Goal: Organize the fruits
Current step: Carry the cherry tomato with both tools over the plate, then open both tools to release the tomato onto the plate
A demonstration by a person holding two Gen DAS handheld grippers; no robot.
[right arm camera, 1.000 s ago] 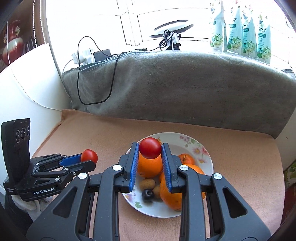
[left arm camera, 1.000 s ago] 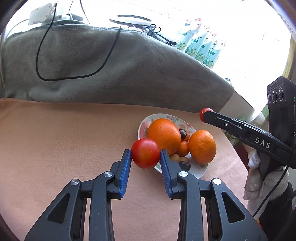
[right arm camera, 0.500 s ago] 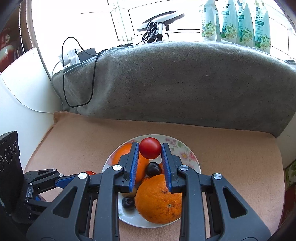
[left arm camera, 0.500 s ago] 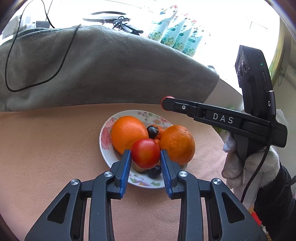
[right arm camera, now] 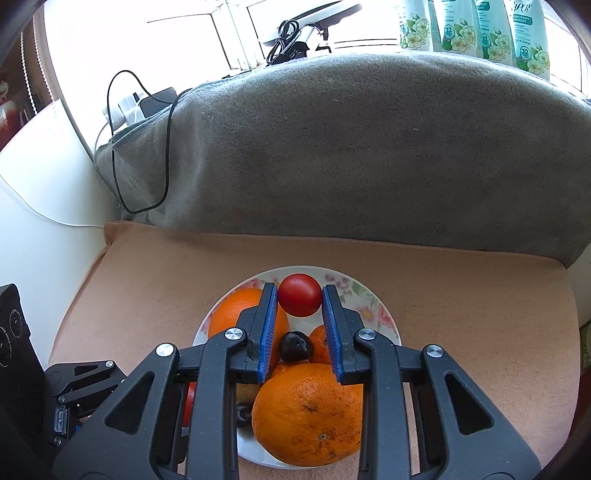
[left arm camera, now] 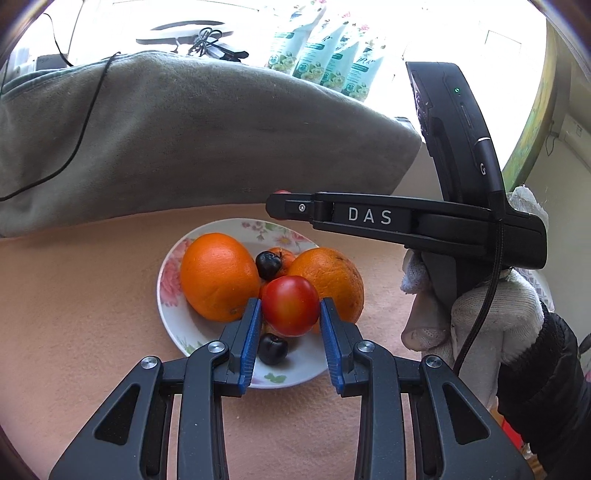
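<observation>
A white flowered plate (left arm camera: 168, 295) on the peach cloth holds two big oranges (left arm camera: 218, 275), a small orange fruit and dark plums (left arm camera: 269, 264). My left gripper (left arm camera: 290, 314) is shut on a red tomato (left arm camera: 290, 310), held over the near side of the plate. My right gripper (right arm camera: 300, 299) is shut on a second red tomato (right arm camera: 299, 299), held over the far part of the plate (right arm camera: 365, 299). The right gripper's arm (left arm camera: 388, 218) crosses above the plate in the left wrist view. The left gripper's body (right arm camera: 74, 398) shows low left in the right wrist view.
A grey blanket-covered bolster (right arm camera: 351, 147) runs along the back with a black cable (right arm camera: 118, 177) over it. Detergent pouches (right arm camera: 480, 33) stand on the sill behind. A white wall (right arm camera: 37, 192) bounds the left side. Peach cloth (left arm camera: 74, 332) lies around the plate.
Both grippers have moved in over the plate with their tomatoes. The left tomato went from beside the plate's left rim to above the fruit. The right gripper came forward and lower.
</observation>
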